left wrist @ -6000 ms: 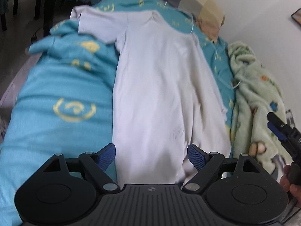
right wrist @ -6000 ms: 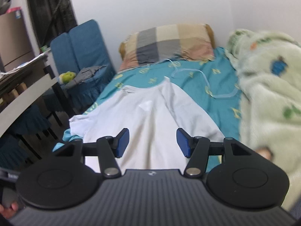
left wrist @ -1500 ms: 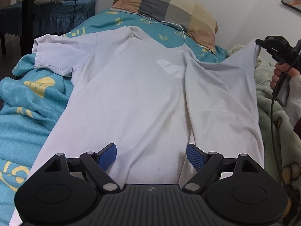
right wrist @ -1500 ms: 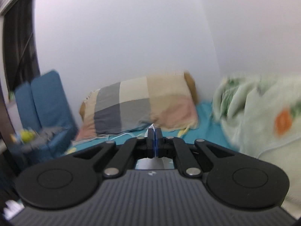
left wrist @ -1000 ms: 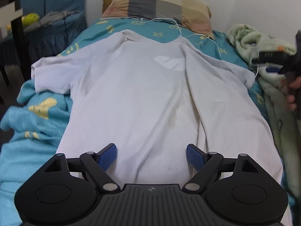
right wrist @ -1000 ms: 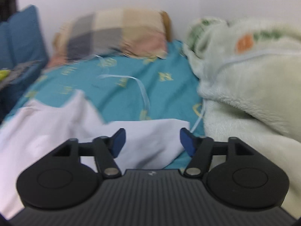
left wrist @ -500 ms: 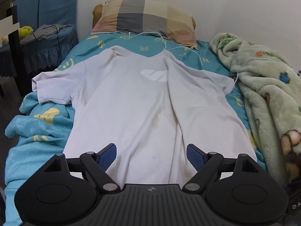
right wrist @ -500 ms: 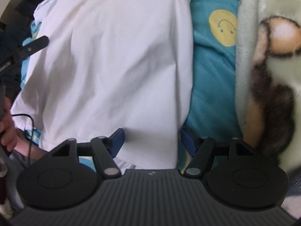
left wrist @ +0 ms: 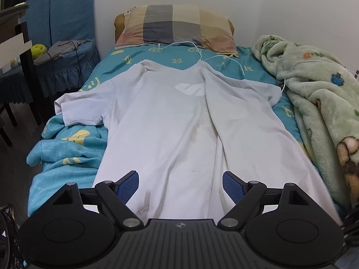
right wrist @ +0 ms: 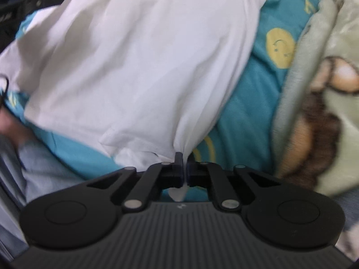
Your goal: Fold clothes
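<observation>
T-shirt [left wrist: 170,121]: thin, limp, light; spread flat on bed [left wrist: 67,148].
Right tongs [right wrist: 184,168]: clamped on near right hem corner.
Left tongs [left wrist: 180,187]: wide open, empty.
Next hold: near left hem corner.

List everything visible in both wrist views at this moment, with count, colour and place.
T-shirt: one, white, spread flat along the bed, collar toward the pillow.
Bed sheet: one, teal with yellow prints, under the T-shirt.
Pillow: one, plaid tan and grey, at the head of the bed.
Blanket: one, pale green fleece, bunched along the bed's right side.
Cable: one, white, across the sheet below the pillow.
Chairs: two, blue covers, left of the bed.
Left gripper: one, black, blue fingers open over the hem.
Right gripper: one, black, fingers shut on the T-shirt's bottom corner.
</observation>
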`<action>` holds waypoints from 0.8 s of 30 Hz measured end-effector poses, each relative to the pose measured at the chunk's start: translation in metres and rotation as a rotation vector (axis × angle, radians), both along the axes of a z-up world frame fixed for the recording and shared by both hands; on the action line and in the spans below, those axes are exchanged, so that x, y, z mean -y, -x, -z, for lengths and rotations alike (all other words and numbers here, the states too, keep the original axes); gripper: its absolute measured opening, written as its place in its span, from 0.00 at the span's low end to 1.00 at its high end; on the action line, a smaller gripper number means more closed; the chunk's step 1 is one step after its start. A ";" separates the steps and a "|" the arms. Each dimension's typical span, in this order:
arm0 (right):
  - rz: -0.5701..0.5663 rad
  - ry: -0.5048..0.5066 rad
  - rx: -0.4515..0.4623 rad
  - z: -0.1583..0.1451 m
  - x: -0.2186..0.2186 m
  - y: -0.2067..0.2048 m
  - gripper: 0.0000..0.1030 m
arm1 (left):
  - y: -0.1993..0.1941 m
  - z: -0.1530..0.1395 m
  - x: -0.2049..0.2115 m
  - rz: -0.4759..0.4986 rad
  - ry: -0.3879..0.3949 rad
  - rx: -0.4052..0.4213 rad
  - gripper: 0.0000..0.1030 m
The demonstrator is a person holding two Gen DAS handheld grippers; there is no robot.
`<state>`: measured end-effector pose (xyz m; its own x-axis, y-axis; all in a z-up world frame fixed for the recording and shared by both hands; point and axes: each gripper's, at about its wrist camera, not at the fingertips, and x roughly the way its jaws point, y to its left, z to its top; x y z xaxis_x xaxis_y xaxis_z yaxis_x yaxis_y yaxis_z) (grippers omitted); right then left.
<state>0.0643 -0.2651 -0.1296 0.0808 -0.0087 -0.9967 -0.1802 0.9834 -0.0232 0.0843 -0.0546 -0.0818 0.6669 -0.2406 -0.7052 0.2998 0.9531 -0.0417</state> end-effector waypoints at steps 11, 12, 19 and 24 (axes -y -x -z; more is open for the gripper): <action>0.020 -0.013 0.005 -0.025 0.018 0.008 0.08 | -0.007 -0.001 -0.010 -0.045 0.055 -0.042 0.82; 0.047 -0.037 0.014 -0.031 0.024 0.006 0.09 | -0.008 -0.001 -0.010 -0.047 0.065 -0.044 0.82; 0.208 -0.241 0.170 -0.083 0.077 -0.007 0.57 | -0.012 -0.005 -0.011 -0.066 0.133 -0.057 0.82; 0.371 -0.353 0.409 -0.092 0.109 -0.066 0.73 | -0.025 -0.005 -0.011 -0.091 0.194 -0.075 0.82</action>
